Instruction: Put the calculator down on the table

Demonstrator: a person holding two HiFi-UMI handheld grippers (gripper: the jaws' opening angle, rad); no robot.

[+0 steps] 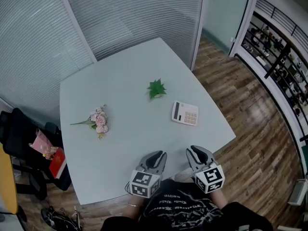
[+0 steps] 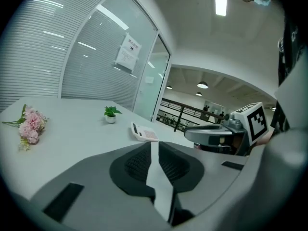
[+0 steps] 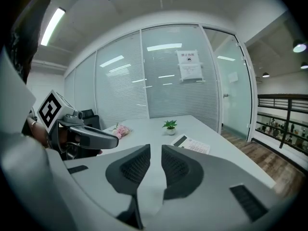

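Observation:
The white calculator (image 1: 185, 113) lies flat on the pale table (image 1: 120, 76), right of centre; it also shows as the calculator (image 2: 143, 132) and the calculator (image 3: 191, 144) in the gripper views. My left gripper (image 1: 156, 156) and right gripper (image 1: 195, 152) hover side by side at the near table edge, well short of it. The left gripper (image 2: 151, 143) has its jaws drawn close with a thin slit between them. The right gripper (image 3: 155, 149) shows a slightly wider gap. Nothing sits between either pair of jaws.
A small potted plant (image 1: 156, 89) stands beyond the calculator. A pink flower sprig (image 1: 98, 121) lies at the table's left. A black chair (image 1: 21, 129) with a red item stands off the left edge. Glass walls with blinds (image 1: 120, 13) close the far side.

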